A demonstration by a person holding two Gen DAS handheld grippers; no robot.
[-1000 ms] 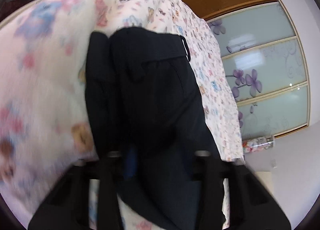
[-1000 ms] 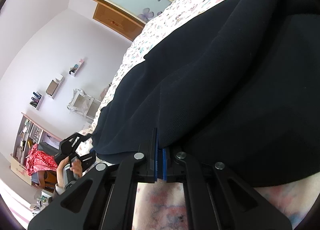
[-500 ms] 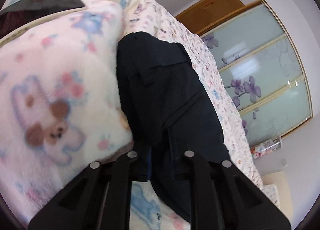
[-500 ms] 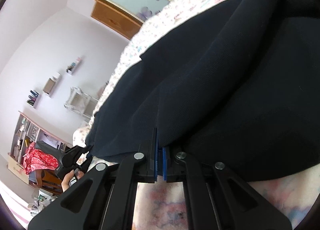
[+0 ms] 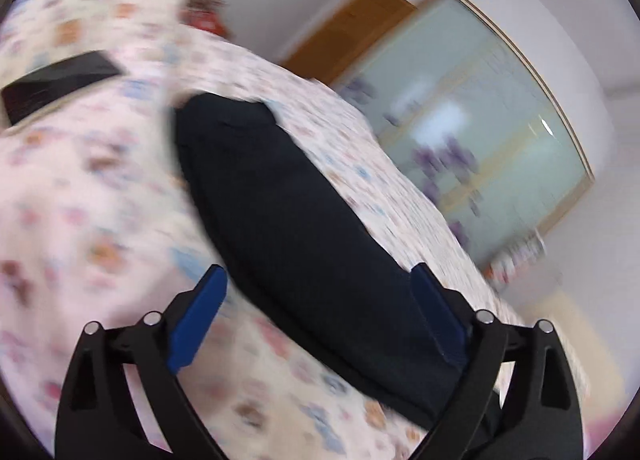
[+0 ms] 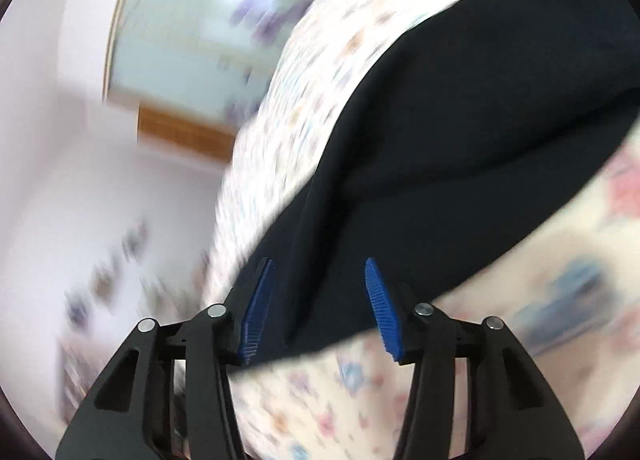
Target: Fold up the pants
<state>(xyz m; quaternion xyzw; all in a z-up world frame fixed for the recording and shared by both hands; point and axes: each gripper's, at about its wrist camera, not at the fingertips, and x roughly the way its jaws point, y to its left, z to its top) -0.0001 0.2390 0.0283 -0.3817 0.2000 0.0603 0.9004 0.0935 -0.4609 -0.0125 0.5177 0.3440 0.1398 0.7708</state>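
Pants [image 5: 304,228] lie folded on the bedspread [image 5: 80,200], each hand-held gripper, left [image 5: 316,300] and right [image 6: 320,300], spread wide, gripping nothing.

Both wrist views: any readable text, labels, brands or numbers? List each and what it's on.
None readable.
Black pants: no visible label or tag.
Patterned bedsheet: cartoon prints only, motion-blurred, no lettering.
Wardrobe glass doors: purple flower decor, blurred, no text.
Dark flat object on the bedding: no markings legible.
Left tongs and right tongs: plain black arms and blue pads, unmarked.
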